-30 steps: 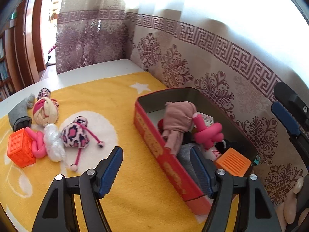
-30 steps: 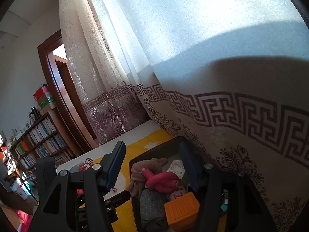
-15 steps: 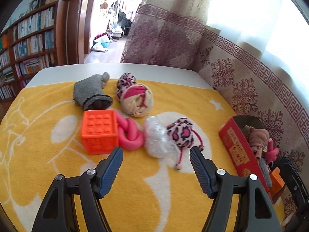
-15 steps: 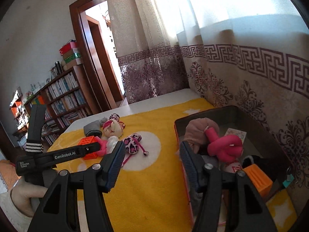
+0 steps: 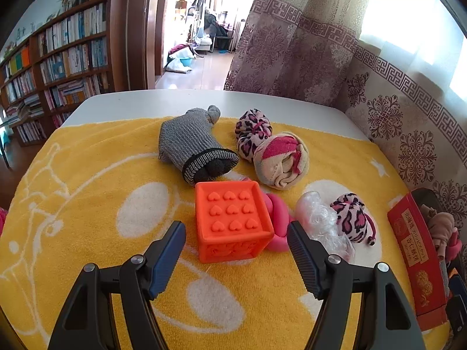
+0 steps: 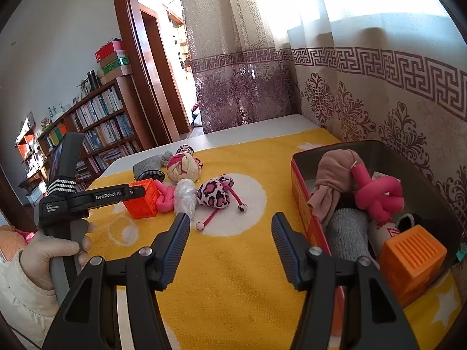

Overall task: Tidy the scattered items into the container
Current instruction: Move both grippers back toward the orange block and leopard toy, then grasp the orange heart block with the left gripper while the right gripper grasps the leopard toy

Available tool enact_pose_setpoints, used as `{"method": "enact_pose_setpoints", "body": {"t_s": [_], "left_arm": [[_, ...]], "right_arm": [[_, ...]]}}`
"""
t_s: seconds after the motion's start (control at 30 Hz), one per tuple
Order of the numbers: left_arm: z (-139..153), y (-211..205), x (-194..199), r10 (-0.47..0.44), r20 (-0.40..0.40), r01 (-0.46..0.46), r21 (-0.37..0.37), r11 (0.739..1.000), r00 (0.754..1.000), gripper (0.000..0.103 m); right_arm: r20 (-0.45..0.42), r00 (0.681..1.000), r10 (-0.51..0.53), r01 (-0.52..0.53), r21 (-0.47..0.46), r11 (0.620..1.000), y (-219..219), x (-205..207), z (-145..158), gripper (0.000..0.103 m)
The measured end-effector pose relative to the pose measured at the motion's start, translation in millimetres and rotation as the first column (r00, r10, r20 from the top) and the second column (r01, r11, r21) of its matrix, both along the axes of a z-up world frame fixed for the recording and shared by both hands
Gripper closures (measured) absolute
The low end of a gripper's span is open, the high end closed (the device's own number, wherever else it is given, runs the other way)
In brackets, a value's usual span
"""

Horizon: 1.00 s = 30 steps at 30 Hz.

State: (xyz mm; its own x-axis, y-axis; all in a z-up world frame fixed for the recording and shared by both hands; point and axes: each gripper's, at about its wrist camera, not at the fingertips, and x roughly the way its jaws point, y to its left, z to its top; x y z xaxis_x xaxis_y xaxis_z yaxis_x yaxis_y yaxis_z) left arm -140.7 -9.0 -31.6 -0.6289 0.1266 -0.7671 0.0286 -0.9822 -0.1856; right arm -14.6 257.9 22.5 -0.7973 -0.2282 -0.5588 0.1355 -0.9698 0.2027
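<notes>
A: The orange cube sits on the yellow towel straight ahead of the left gripper, squarely in line with the gap between its fingers, which stand wide apart with nothing in them. It is a cube, so there is no long axis to match; its heart-studded face tilts up toward the camera.

B: And the right gripper?

A: Its jaws are apart and empty too, but it hangs over bare towel between the pile and the red box, well apart from the cube. The left one is plainly the nearer, so the pick looks like its job.

B: What crowds the cube?

A: A pink knotted tube touches its right side, just where the right-hand finger would slide in. Beyond that lie a clear plastic wad and a leopard pouch. Behind the cube are a grey sock, a pink-and-beige sock ball and a second leopard bundle.

B: The risk, then?

A: Probably the finger catching the pink tube along with the cube. The box lies off to the right, already holding several items, among them another orange block.
</notes>
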Motion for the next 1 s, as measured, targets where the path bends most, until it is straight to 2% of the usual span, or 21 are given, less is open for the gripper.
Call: {"method": "enact_pose_setpoints", "body": {"t_s": [0.2, 0.23, 0.27, 0.3, 0.43, 0.63, 0.83, 1.0], "left_arm": [[-24.5, -4.0, -16.2, 0.037, 0.039, -0.038, 0.01, 0.999, 0.999, 0.03], [-27.8, -7.8, -15.6, 0.04, 0.039, -0.042, 0.03, 0.999, 0.998, 0.032], [-29.6, -11.2, -15.1, 0.034, 0.039, -0.036, 0.058, 0.998, 0.999, 0.045], [-29.4, -13.4, -14.5, 0.028, 0.039, -0.031, 0.072, 0.997, 0.999, 0.045], [-20.1, -17.8, -7.8, 0.029, 0.01, -0.03, 0.064, 0.998, 1.0, 0.047], [-1.5, -34.1, -0.3, 0.054, -0.037, -0.05, 0.103, 0.993, 0.998, 0.047], [10.9, -43.9, 4.2, 0.071, -0.067, -0.061, 0.141, 0.988, 0.995, 0.047], [7.6, -47.6, 2.7, 0.08, -0.054, -0.07, 0.164, 0.984, 0.995, 0.047]], "right_arm": [[0.011, 1.0, 0.009, -0.01, 0.04, 0.999, -8.7, -0.5, 0.1, 0.04], [0.011, 1.0, 0.011, -0.012, 0.049, 0.999, -10.3, -1.4, 0.6, 0.04], [0.011, 1.0, 0.014, -0.014, 0.058, 0.998, -12.1, -2.5, 1.2, 0.04], [0.011, 1.0, 0.018, -0.019, 0.064, 0.998, -14.2, -4.2, 1.8, 0.04], [0.048, 0.997, 0.054, -0.056, 0.044, 0.997, -22.4, -20.8, 2.4, 0.04], [0.128, 0.99, 0.059, -0.066, 0.056, 0.996, -41.4, -62.5, -5.1, 0.04], [0.134, 0.991, 0.009, -0.029, 0.15, 0.988, -60.5, -102.8, -13.8, 0.04], [0.18, 0.984, -0.014, -0.027, 0.222, 0.975, -72.4, -136.9, -33.5, 0.04]]}}
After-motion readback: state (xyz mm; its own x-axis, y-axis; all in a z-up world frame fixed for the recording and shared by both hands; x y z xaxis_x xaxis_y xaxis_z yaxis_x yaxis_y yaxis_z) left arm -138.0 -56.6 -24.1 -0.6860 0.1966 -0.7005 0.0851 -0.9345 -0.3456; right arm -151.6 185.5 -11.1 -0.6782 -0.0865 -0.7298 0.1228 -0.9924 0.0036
